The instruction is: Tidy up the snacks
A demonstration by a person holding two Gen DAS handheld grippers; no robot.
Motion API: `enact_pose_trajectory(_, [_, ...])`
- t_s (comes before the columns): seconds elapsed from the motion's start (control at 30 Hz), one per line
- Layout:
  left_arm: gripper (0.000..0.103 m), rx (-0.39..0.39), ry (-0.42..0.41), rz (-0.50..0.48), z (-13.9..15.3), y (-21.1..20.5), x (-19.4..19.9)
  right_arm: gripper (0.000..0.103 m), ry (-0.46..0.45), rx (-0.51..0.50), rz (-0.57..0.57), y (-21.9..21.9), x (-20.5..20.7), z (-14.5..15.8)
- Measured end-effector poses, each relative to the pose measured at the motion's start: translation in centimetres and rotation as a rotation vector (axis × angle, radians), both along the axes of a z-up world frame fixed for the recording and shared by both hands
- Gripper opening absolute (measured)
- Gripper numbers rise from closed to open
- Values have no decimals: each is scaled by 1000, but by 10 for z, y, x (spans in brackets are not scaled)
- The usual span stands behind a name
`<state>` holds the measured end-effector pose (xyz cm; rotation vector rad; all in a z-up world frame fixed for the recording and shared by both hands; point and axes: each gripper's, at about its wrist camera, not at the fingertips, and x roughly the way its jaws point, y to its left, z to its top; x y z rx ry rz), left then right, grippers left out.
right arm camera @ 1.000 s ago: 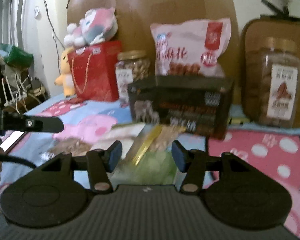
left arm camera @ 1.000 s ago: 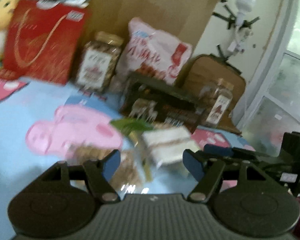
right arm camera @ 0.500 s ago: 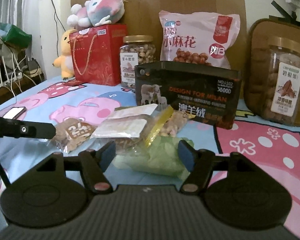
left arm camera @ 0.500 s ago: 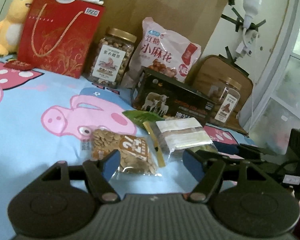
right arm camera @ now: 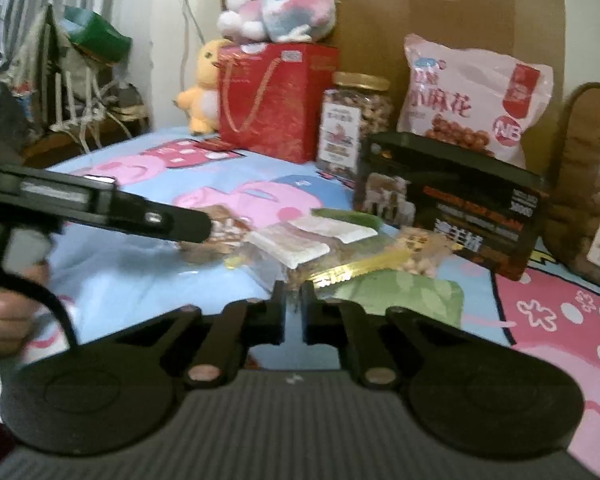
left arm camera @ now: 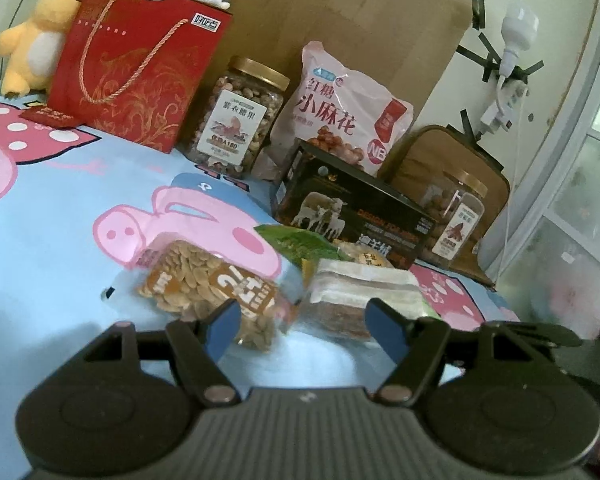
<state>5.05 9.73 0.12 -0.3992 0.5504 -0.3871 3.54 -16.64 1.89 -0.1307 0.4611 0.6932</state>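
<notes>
Several small snack packets lie in a heap on the blue cartoon bedsheet (left arm camera: 60,216). They include a seed packet (left arm camera: 208,288), a white-topped layered packet (left arm camera: 360,292), a green packet (right arm camera: 400,296) and a clear packet with a gold strip (right arm camera: 352,270). My left gripper (left arm camera: 304,328) hovers open just short of the seed and layered packets, with nothing between its blue pads. My right gripper (right arm camera: 293,300) is shut. Its tips meet on the near edge of the gold-strip packet, which looks pinched between them. The left gripper (right arm camera: 188,226) reaches in from the left in the right wrist view.
Behind the heap stand a black box (left arm camera: 352,212), a pink snack bag (left arm camera: 340,120), two nut jars (left arm camera: 236,128) (left arm camera: 456,216) and a red gift bag (left arm camera: 132,72). Plush toys (right arm camera: 276,16) sit on and beside the gift bag. A hand (right arm camera: 4,320) holds the left gripper's handle.
The right gripper's jaws have gone from wide open to shut at the packet heap, and that view has rolled and shifted. The left gripper has stayed open, its view sharper and slightly nearer the packets.
</notes>
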Motion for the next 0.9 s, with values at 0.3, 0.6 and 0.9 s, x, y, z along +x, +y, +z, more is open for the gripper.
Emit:
enact_pose_trajectory(0.3, [71,3,4,-4,0,-1,1,3,-21,77,-101,-36,-11,17])
enact_pose_trajectory(0.6, [71,-27,10,-17,1,3,2,23,72,170,-145,-64,-6,11])
enact_pose_trajectory(0.9, [81,15,-4,-133,15,-32,13,48,73,122,-70,-39,-1,2])
